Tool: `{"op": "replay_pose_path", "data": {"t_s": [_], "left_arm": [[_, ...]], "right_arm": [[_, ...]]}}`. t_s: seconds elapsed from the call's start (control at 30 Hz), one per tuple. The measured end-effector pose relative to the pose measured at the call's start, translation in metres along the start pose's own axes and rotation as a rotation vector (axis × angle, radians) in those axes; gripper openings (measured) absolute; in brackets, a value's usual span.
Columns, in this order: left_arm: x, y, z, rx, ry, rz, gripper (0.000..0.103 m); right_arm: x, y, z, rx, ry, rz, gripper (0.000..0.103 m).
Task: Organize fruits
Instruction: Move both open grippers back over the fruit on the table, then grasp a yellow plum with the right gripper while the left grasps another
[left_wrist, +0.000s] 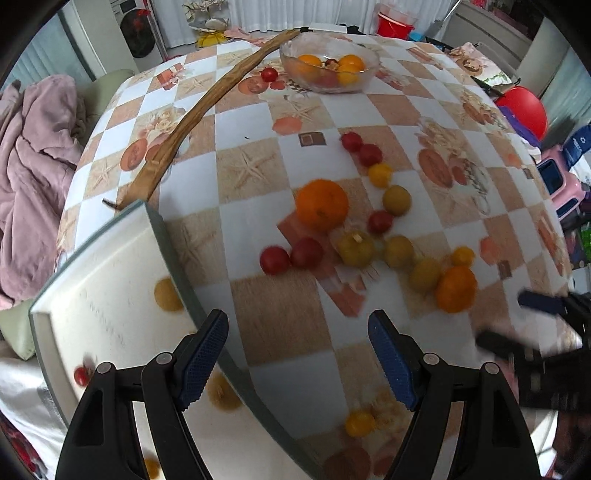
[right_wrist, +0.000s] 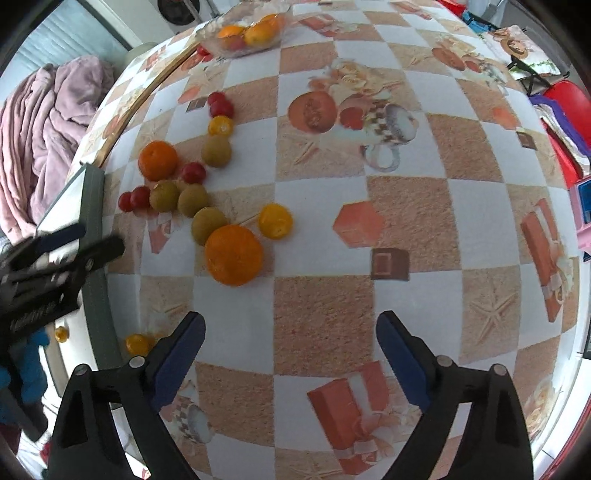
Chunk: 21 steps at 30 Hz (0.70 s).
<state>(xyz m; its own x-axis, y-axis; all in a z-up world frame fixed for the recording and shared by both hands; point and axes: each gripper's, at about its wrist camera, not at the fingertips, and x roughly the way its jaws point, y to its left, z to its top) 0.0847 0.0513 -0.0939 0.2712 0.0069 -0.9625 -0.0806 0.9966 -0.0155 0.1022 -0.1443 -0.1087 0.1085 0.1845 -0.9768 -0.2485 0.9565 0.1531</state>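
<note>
Over the worktop's (right_wrist: 325, 206) near-left corner | both hand-held grippers, left (left_wrist: 297, 356) and right (right_wrist: 290, 354), gape empty, aimed down to pick | loose fruits (right_wrist: 192, 192) cluster left of centre; tray (left_wrist: 110, 295) waits at the left edge to receive them.

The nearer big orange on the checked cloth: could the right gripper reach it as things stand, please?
Probably yes. The right gripper is open and empty, and the orange lies just ahead, slightly left, with bare tablecloth between. Only a green fruit touches its far side.
</note>
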Motion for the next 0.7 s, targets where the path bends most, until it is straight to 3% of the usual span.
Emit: {"op": "replay_pose_path", "data": {"t_s": [0.33,0.7], "left_arm": [[0.006,-0.038,-0.045,0.111,0.036,0.027,0.079],[0.018,-0.051,-0.061,0.124,0.055,0.072,0.079]], "right_arm": [[0.001,-0.026,0.036,0.076,-0.040,0.058,0.071],[0.024,0.006,0.053,-0.002,0.018,0.104,0.054]]}}
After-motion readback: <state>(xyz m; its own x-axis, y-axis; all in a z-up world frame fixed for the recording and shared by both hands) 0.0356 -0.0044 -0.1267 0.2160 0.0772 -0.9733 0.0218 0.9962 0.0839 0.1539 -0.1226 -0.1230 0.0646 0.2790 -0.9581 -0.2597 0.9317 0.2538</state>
